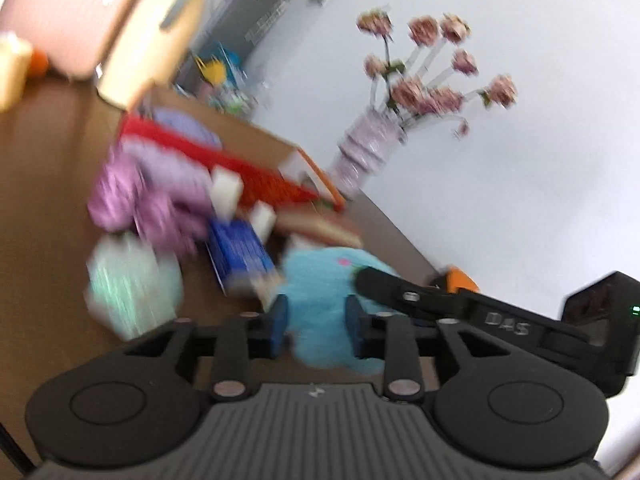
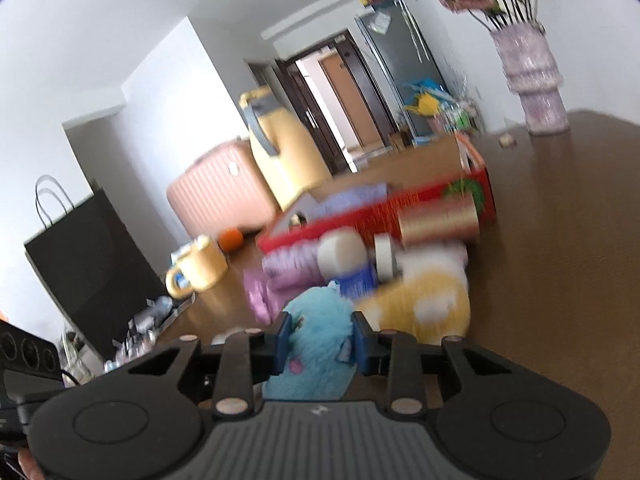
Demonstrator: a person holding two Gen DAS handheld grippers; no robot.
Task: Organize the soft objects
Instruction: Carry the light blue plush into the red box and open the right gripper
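Note:
A fluffy light-blue plush toy (image 1: 320, 292) sits between the blue pads of my left gripper (image 1: 316, 320), which is shut on it. My right gripper (image 2: 320, 340) is shut on the same toy (image 2: 316, 344), whose pink spots show, with its pads pressed into the fur on both sides. In the left wrist view a black finger (image 1: 376, 280) of the right gripper reaches onto the toy from the right. A purple soft item (image 1: 148, 196) (image 2: 288, 276) and a yellow-and-white plush (image 2: 424, 300) lie on the brown table (image 2: 560, 260) beyond it.
A red open box (image 1: 248, 168) (image 2: 380, 216) lies behind the soft things, with a blue carton (image 1: 240, 252), a mint-green pack (image 1: 128, 284), a gold can (image 2: 440, 216) and a white roll (image 2: 384, 256) close by. A flower vase (image 2: 532, 80) stands at the far edge. Suitcases (image 2: 224, 196) stand behind.

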